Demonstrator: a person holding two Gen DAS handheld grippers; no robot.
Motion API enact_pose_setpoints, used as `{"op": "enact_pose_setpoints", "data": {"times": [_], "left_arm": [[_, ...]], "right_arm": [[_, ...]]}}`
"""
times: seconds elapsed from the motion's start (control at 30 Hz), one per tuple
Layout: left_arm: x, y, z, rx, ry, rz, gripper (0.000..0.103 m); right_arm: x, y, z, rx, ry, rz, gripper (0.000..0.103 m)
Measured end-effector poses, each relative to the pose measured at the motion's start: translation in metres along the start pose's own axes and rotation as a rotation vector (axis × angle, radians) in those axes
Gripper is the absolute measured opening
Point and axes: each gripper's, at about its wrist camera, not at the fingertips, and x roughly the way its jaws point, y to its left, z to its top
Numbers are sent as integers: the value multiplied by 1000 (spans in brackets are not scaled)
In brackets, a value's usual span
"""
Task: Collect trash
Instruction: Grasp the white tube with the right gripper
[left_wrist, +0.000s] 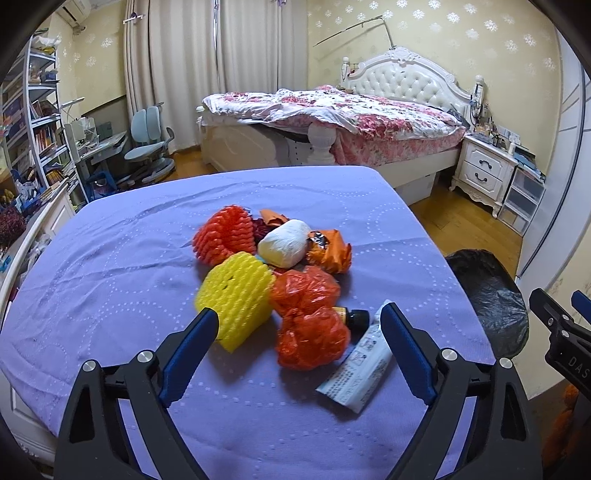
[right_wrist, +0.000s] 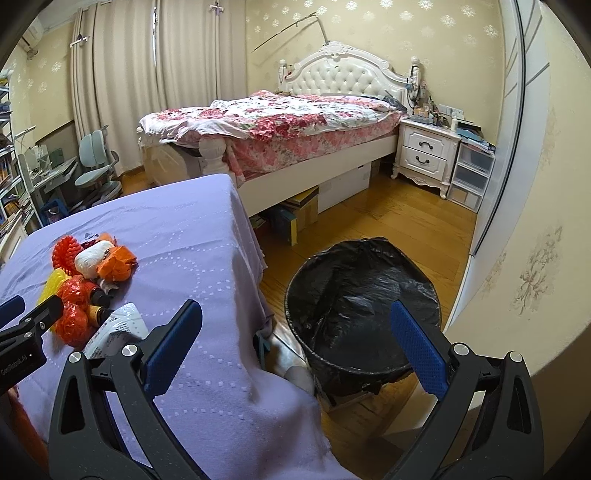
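Observation:
A pile of trash lies on the purple-clothed table (left_wrist: 110, 258): an orange foam net (left_wrist: 225, 234), a yellow foam net (left_wrist: 236, 295), a white wad (left_wrist: 284, 243), an orange wrapper (left_wrist: 330, 251), crumpled red-orange plastic bags (left_wrist: 310, 317), a small dark bottle (left_wrist: 356, 319) and a white tube (left_wrist: 360, 373). My left gripper (left_wrist: 301, 321) is open and empty, just short of the bags and tube. My right gripper (right_wrist: 295, 314) is open and empty, above the table's right edge beside the black-lined trash bin (right_wrist: 362, 295). The pile shows at left in the right wrist view (right_wrist: 92, 280).
The bin (left_wrist: 487, 295) stands on the wooden floor right of the table. A bed (right_wrist: 277, 125), a white nightstand (right_wrist: 424, 151) and plastic drawers (right_wrist: 471, 177) are behind. A desk chair (left_wrist: 147, 144) and bookshelf (left_wrist: 37, 122) stand at the far left.

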Motion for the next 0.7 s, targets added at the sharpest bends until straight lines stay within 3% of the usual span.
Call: {"op": "enact_pose_setpoints", "data": {"times": [0.23,0.37,0.7], "left_arm": [[-4,24,-6,8,3,41,89],[-5,42,-10,-14,18,67,89],[-7,84,-19,-51,24,142,89]], "right_arm": [[1,31,-1,-48,37,68,97],[4,54,-2,-70,78,132,85],[7,100,-9,-142,135,205,84]]}}
